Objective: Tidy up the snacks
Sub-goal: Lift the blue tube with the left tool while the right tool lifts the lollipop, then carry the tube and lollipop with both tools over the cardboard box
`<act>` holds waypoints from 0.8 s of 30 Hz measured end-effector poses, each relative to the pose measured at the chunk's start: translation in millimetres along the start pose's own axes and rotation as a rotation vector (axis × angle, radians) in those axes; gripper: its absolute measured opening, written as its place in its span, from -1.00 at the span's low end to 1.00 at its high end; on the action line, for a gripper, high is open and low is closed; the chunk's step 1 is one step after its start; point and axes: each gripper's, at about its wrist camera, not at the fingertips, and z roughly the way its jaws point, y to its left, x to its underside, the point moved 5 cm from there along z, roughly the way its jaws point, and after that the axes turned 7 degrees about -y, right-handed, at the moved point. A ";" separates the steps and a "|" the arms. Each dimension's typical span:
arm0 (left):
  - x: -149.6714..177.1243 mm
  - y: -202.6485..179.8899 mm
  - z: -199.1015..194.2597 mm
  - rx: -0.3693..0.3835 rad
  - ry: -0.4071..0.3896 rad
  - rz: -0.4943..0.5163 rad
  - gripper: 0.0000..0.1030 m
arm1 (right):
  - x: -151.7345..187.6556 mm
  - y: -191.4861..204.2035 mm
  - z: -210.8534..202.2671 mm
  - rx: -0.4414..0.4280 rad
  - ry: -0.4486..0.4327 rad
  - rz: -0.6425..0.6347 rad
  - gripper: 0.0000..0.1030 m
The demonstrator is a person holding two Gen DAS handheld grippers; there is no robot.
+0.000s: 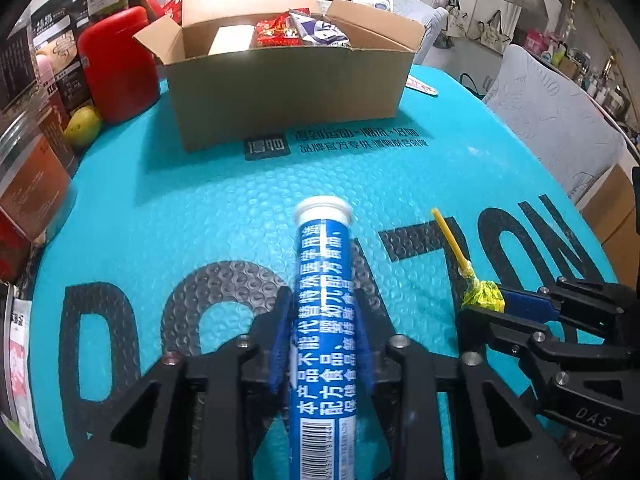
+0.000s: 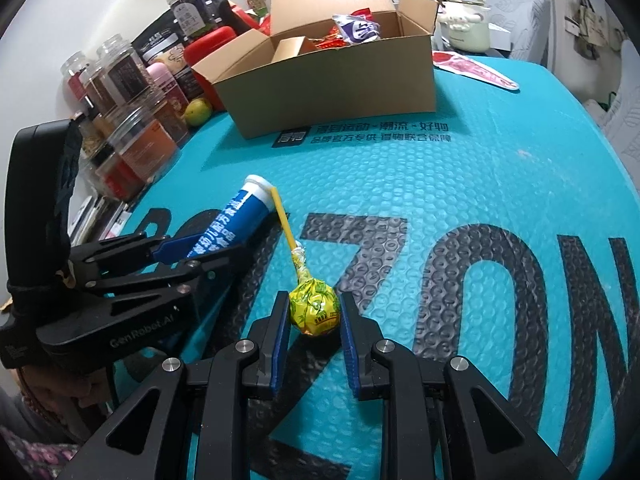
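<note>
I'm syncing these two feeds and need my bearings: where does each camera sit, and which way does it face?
Left wrist: on the left claw, looking down along its fingers at the blue tube it grips, toward the cardboard box; the right claw shows at right.
Right wrist: on the right claw, facing the lollipop it holds; the left claw shows at left.
Shared: tube, lollipop, box, teal mat.
</note>
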 end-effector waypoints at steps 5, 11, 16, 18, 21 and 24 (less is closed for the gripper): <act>1.3 3.4 -3.8 0.011 -0.005 -0.028 -0.46 | -1.6 -1.8 3.0 -0.007 0.007 0.001 -0.54; 1.5 6.6 -13.7 0.018 -0.017 -0.053 -0.46 | -5.2 2.8 1.2 -0.025 -0.003 -0.007 -0.54; -4.6 11.5 -29.5 0.008 -0.055 -0.060 -0.46 | -8.6 11.4 -1.8 -0.041 -0.007 -0.029 -0.54; -9.5 14.2 -35.5 0.006 -0.068 -0.068 -0.46 | -10.1 15.1 -3.2 -0.051 -0.008 -0.038 -0.54; -17.0 15.9 -43.8 -0.011 -0.095 -0.058 -0.46 | -14.9 20.8 -7.1 -0.060 -0.019 -0.059 -0.54; -24.5 17.0 -52.3 -0.020 -0.122 -0.057 -0.46 | -23.3 26.0 -12.6 -0.068 -0.044 -0.078 -0.54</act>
